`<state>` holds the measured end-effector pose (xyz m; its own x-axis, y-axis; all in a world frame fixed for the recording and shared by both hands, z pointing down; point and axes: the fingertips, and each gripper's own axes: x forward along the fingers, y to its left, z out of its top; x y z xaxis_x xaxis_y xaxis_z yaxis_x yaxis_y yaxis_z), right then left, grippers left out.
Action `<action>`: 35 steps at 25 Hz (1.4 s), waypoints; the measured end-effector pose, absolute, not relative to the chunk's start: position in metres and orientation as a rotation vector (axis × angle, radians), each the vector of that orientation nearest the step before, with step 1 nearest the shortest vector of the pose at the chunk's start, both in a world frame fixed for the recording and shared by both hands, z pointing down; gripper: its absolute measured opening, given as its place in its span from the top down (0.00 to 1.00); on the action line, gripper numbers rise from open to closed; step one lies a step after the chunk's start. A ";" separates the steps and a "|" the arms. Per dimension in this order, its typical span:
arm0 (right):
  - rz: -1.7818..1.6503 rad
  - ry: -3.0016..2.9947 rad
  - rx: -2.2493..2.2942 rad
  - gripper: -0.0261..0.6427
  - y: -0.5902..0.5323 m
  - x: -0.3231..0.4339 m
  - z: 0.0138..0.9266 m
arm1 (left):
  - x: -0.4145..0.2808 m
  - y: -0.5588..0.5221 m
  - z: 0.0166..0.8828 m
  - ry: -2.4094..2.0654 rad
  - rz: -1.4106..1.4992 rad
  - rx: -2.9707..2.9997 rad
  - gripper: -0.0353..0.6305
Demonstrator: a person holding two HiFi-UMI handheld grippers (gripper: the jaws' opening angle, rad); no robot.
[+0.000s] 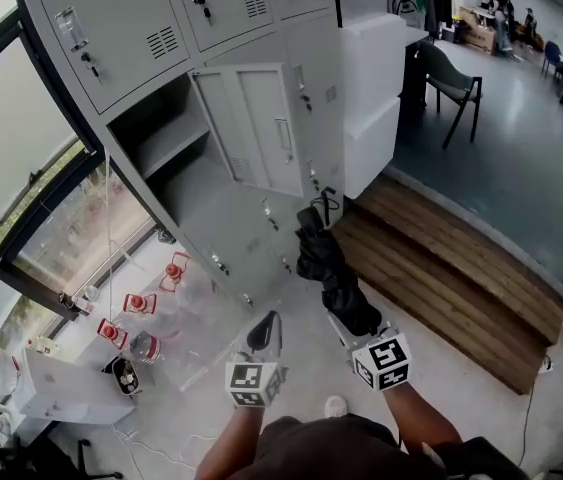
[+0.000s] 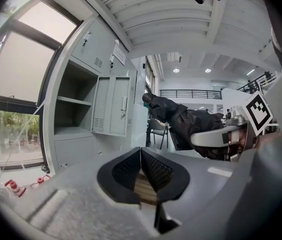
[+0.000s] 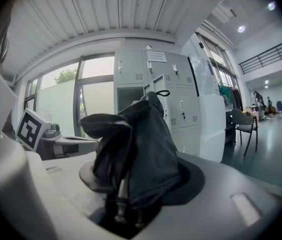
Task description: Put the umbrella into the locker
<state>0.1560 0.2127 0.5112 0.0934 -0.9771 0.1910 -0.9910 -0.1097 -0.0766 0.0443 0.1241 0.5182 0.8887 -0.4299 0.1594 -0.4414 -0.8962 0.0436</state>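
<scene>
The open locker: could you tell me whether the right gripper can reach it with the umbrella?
Probably yes: the locker door stands open, and nothing blocks the right gripper holding the umbrella.

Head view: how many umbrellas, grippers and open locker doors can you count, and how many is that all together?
Umbrella: 1
Grippers: 2, the left gripper and the right gripper
Open locker door: 1
Total: 4
</scene>
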 end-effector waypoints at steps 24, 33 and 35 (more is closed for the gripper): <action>0.300 -2.241 2.002 0.61 0.015 0.126 0.517 | 0.006 -0.044 0.500 -0.970 0.119 2.923 0.94; 0.310 -2.243 1.971 0.61 -0.050 0.107 0.516 | -0.026 -0.107 0.496 -1.032 0.090 2.890 0.94; 0.308 -2.234 1.969 0.61 -0.060 0.103 0.518 | -0.033 -0.118 0.497 -1.038 0.091 2.885 0.94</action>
<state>0.1025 -0.0601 0.5176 -0.1283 -0.9611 0.2446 -0.9914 0.1182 -0.0558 -0.0330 -0.1184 0.4975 0.7696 -0.6334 0.0811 -0.6378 -0.7686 0.0497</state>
